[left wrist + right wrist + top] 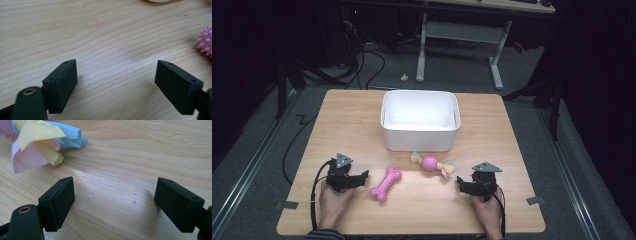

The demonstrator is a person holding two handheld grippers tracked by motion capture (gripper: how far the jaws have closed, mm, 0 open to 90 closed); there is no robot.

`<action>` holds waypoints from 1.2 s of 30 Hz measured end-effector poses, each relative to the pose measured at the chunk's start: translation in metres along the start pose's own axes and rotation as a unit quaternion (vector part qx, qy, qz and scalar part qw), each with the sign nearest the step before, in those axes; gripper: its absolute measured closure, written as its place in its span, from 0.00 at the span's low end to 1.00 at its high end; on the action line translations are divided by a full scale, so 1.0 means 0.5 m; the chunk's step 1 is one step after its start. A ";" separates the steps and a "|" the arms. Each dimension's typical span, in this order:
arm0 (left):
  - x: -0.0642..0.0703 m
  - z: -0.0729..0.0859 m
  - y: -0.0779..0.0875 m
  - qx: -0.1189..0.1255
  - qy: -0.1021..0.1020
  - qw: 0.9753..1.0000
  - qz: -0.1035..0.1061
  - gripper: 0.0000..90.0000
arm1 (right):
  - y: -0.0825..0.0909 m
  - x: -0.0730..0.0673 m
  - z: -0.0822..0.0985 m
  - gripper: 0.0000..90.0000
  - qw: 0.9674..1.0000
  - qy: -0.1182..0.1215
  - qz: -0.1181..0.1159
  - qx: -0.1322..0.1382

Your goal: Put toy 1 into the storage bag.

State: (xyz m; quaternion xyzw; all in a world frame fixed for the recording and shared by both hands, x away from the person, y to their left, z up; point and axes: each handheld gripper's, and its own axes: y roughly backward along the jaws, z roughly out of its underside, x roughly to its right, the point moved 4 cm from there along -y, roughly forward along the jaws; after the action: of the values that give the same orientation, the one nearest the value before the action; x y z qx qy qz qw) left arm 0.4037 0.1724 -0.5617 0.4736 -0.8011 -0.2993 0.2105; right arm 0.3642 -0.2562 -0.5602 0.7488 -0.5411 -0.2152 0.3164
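While both hands rest on the table [422, 210], my left gripper [361, 178] sits jaws apart beside the pink bone [385, 184]; right gripper [460, 185] also gapes, nothing between, near the ball toy [431, 164] (cloth tails, just before the white bin [420, 120]).

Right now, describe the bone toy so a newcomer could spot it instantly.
Start at the white bin in the middle of the wooden table. In front of it lie two pink toys; the bone toy is the left one, nearer the left tool. Unlike the spiky ball with cloth tails, it is a plain knobbed bone shape.
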 end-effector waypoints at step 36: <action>0.073 -0.039 0.083 0.026 -0.010 0.999 0.042 0.22 | 0.000 -0.001 0.000 0.19 1.000 0.000 0.000 0.000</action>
State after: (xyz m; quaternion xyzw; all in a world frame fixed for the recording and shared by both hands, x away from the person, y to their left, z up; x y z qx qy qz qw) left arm 0.3724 0.1503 -0.5173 0.4416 -0.8300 -0.2738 0.2026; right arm 0.3639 -0.2559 -0.5602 0.7488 -0.5411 -0.2154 0.3164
